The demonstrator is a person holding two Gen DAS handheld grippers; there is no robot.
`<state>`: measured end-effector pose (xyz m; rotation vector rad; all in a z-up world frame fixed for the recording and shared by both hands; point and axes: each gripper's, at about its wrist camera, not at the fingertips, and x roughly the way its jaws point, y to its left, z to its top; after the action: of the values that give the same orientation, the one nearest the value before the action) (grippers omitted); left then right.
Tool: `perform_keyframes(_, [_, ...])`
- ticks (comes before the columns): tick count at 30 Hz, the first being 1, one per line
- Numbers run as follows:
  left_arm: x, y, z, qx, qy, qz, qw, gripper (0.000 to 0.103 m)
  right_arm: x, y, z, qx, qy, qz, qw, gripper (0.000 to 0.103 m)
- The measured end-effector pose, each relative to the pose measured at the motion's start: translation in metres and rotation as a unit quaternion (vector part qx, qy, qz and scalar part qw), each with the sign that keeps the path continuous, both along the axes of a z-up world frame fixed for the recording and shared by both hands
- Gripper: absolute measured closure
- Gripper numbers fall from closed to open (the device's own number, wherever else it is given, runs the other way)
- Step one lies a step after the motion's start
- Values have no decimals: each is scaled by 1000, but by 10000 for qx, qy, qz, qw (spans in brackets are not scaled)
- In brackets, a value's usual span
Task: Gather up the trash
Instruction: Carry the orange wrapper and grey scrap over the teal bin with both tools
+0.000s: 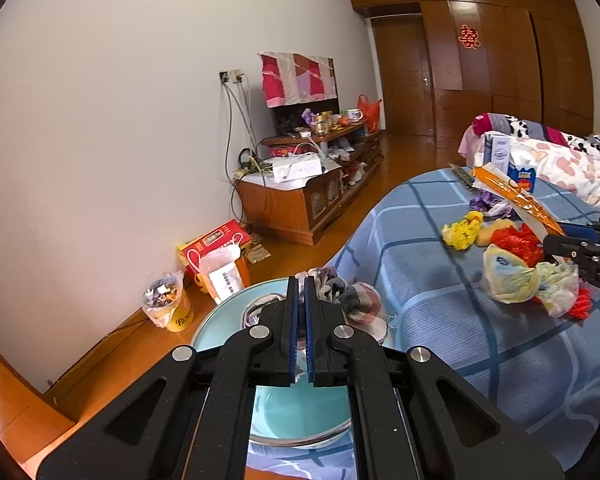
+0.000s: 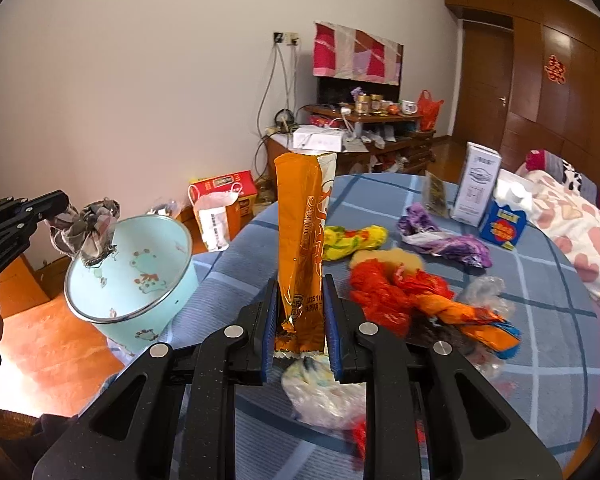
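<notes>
Left tongs (image 1: 302, 312) clench the checked rag (image 2: 96, 224) over the basin (image 2: 132, 272); right tongs (image 2: 300, 312) grasp the orange wrapper (image 2: 300, 240). Next, carry the wrapper to the basin.

Blurred crumpled bags (image 2: 396, 300) on bedspread, print on orange wrapper (image 2: 302, 240) unreadable

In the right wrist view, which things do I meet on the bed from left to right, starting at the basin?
Light blue basin → orange snack wrapper held upright → yellow crumpled bag → purple crumpled bag → small blue box.
</notes>
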<state>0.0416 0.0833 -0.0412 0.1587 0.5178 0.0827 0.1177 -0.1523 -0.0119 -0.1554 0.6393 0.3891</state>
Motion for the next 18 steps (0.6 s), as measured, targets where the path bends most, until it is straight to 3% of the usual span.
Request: perform_keyframes(18, [-7,34,-9,-99,125,425,9990,101,10,62,-11,-212,6,632,9978,81])
